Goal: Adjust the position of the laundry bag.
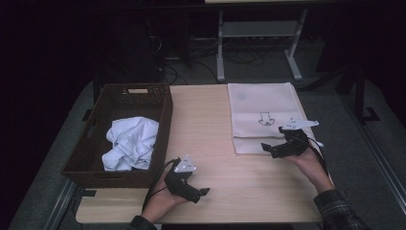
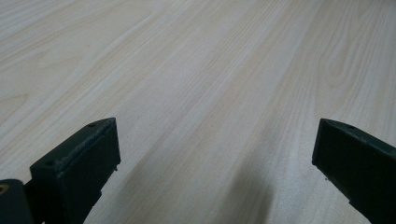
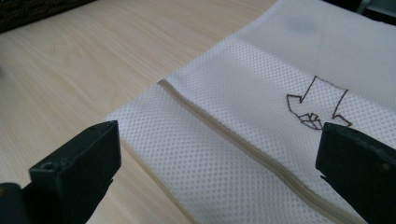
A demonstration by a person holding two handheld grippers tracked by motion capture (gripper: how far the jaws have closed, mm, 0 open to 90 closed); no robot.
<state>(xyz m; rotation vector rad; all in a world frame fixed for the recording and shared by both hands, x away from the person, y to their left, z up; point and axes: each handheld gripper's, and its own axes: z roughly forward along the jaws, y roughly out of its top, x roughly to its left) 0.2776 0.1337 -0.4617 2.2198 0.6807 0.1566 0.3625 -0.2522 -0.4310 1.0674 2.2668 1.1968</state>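
the table carries everything, so i start there: its light wood top has the wicker basket at about nine o'clock and the white mesh laundry bag at about two o'clock. the basket keeps the crumpled white cloth heaped inside it, which i judge is waiting to go into the bag. the bag lies flat with its zip edge turned toward me at its six o'clock side, and i judge it sits that way so the opening is easy to reach.

my right gripper hovers at the bag's near edge, jaws spread wide and empty, aimed toward ten o'clock across the zipper and near the drawn arrow mark. that forearm comes in from five o'clock, wrist bent inward.

my left gripper sits low over bare wood at six o'clock, just beside the basket's near corner, jaws spread and holding nothing, pointing toward three o'clock.
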